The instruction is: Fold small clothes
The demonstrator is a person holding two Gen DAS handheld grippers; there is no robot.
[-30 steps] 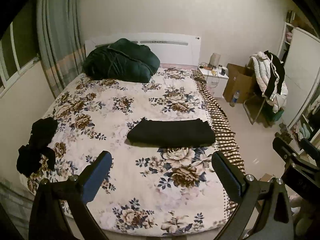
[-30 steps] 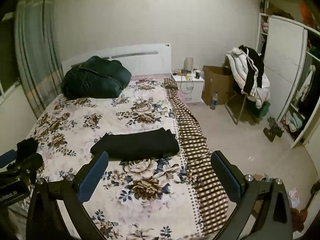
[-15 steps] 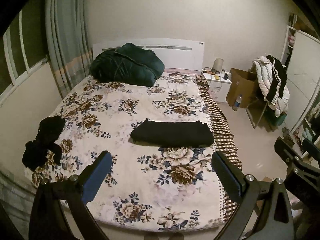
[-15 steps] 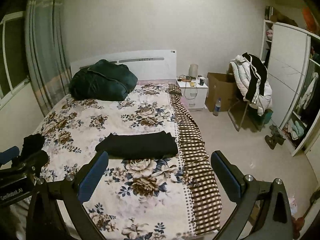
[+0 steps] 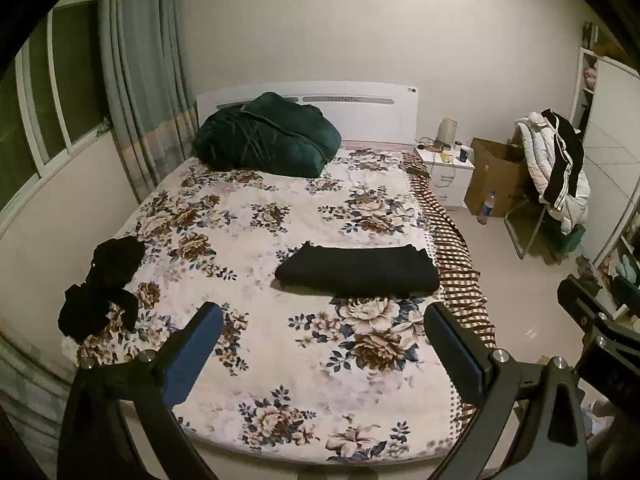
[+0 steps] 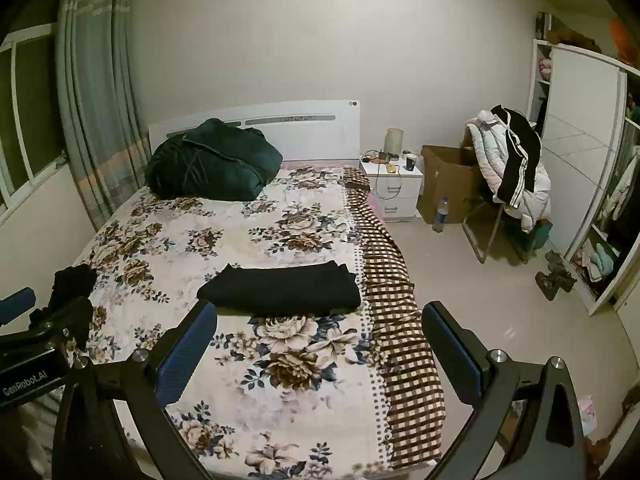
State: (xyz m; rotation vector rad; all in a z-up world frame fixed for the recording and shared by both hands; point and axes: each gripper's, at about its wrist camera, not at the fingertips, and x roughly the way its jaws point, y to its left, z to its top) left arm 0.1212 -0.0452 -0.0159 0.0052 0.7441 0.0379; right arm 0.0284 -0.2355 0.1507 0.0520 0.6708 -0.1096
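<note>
A home bedroom: floral-covered bed (image 5: 280, 216), white nightstand (image 5: 446, 176), curtained window (image 5: 60, 120), open wardrobe (image 6: 588, 184).

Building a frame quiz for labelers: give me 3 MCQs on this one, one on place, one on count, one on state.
1. Where does the folded black garment lie on the bed?
A. by the headboard
B. near the side with the checked blanket
C. on the floor

2. How many black clothing items or heaps lie on the bed?
A. one
B. two
C. four

3. What state are the left tool and right tool in?
A. both open and empty
B. both shut on cloth
C. left open, right shut

Answers:
1 B, it sits beside the checked blanket.
2 B, the folded garment and the crumpled black pile.
3 A, the jaws of each stand wide apart with nothing between.
</note>
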